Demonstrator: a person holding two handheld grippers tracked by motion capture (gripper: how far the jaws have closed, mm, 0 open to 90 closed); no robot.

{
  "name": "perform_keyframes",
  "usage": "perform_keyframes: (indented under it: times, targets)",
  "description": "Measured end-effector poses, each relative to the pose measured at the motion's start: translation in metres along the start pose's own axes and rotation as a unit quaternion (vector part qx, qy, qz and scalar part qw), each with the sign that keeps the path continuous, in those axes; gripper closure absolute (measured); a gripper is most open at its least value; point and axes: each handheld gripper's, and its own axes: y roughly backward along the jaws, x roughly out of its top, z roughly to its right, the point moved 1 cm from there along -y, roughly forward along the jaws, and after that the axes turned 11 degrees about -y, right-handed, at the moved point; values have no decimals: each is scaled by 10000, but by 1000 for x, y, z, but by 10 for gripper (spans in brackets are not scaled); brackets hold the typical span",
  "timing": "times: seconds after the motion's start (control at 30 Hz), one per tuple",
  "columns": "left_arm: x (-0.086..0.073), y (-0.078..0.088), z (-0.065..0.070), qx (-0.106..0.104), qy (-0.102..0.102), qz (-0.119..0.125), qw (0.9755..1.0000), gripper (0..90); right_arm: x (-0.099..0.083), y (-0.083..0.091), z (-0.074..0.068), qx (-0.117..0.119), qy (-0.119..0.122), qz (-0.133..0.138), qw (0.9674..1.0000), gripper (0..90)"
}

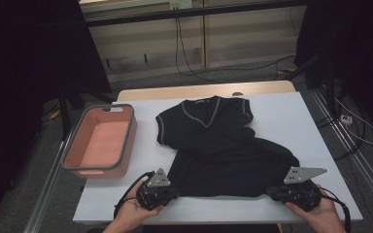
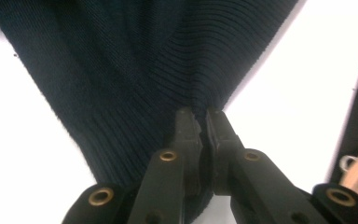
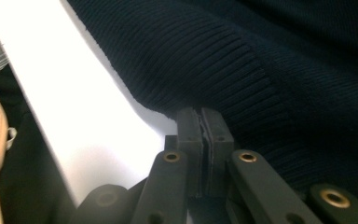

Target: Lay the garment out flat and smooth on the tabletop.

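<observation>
A dark navy knit vest [image 1: 213, 141] with a grey-trimmed V-neck lies on the white table [image 1: 291, 116], collar away from me and its body rumpled. My left gripper [image 1: 175, 193] sits at the hem's near left corner. In the left gripper view its jaws [image 2: 199, 114] are shut, pinching the ribbed hem [image 2: 121, 70], which puckers at the tips. My right gripper [image 1: 270, 191] is at the hem's near right corner. In the right gripper view it [image 3: 201, 114] is shut on the ribbed edge [image 3: 261, 70]. A hand holds each gripper near the table's front edge.
A pink bin [image 1: 73, 145] with a grey rim stands on the table's left side, with nothing in it. Cables [image 1: 184, 53] run over the floor beyond the table. Metal rails [image 1: 349, 145] flank the table on both sides.
</observation>
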Motion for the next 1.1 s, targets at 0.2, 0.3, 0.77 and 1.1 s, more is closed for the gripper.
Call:
perform_keyframes:
  times: [0.2, 0.3, 0.77, 1.1]
  targets:
    - [-5, 11, 18, -16, -124, -87, 9999, 862, -9, 15, -13, 30, 16, 78, 10000, 880]
    - [-10, 19, 29, -123, -101, -10, 9999, 863, -13, 20, -15, 56, 0, 104, 9999, 878]
    - [-3, 25, 1, 36, 151, 451, 9989, 578, 5, 15, -2, -229, -126, 544, 9982, 524]
    - [14, 11, -44, 479, 447, 358, 9972, 620, 36, -16, 5, -294, 10, 362, 9989, 518]
